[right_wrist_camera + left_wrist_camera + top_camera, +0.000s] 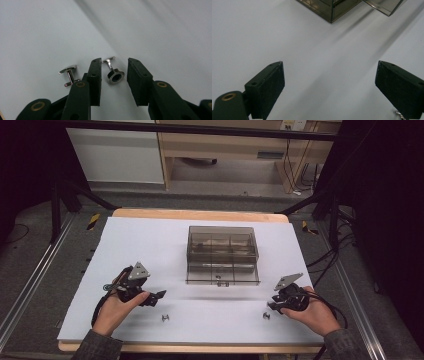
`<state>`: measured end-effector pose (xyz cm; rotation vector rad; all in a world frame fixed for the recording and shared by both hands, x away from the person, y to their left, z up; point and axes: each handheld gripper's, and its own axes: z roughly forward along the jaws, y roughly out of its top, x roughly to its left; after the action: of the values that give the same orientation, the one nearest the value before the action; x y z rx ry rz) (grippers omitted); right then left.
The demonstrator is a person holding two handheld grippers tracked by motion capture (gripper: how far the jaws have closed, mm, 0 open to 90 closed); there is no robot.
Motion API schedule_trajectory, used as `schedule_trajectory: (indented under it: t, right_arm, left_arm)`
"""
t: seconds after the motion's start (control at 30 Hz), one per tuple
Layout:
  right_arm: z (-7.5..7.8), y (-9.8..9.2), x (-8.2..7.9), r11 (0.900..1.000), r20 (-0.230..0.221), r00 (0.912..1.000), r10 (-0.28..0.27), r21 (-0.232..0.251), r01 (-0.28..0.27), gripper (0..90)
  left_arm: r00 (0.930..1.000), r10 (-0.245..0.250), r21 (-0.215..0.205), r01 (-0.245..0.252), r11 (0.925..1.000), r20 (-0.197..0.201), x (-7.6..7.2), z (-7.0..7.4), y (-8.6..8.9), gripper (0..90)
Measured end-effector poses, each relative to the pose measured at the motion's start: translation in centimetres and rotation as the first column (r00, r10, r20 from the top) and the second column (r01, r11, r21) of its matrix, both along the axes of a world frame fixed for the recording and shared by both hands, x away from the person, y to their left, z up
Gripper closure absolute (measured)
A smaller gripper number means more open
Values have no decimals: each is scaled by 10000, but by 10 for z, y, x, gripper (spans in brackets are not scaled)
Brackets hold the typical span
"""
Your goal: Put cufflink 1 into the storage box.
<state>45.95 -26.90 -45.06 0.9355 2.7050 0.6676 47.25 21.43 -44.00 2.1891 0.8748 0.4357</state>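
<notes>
Here, cufflinks near the tabletop's front edge.
Right gripper (114, 75) brackets a cufflink (113, 73), not yet pinching — left gripper (329, 85) gapes wide.

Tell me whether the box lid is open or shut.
Open. In the high view the box has its clear lid folded down flat on the table in front of it, leaving the compartments uncovered.

A white-topped wooden table (200, 215) stands on grey floor (30, 270), pale wooden furniture (225, 150) behind.
</notes>
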Motion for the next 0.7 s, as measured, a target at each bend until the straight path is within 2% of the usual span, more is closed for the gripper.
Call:
schedule_trajectory:
  t: [0.1,0.37,0.47,0.7]
  right_arm:
    - [-2,0,1,10000,-189,9998,76,-32,-76,668]
    - [-5,-3,4,9992,-337,9987,395,-100,-399,690]
    - [-5,-3,5,9987,-313,9983,501,-84,-504,725]
    - [-5,-4,4,9985,-329,9980,533,-60,-535,733]
  left_arm:
    - [10000,-49,52,50,10000,-64,0,-2,0,87]
    - [9999,-101,31,101,9999,-74,0,-2,-1,87]
    - [9999,-114,26,115,9999,-70,0,-2,-1,87]
    - [9999,-79,34,79,10000,-103,0,-3,1,88]
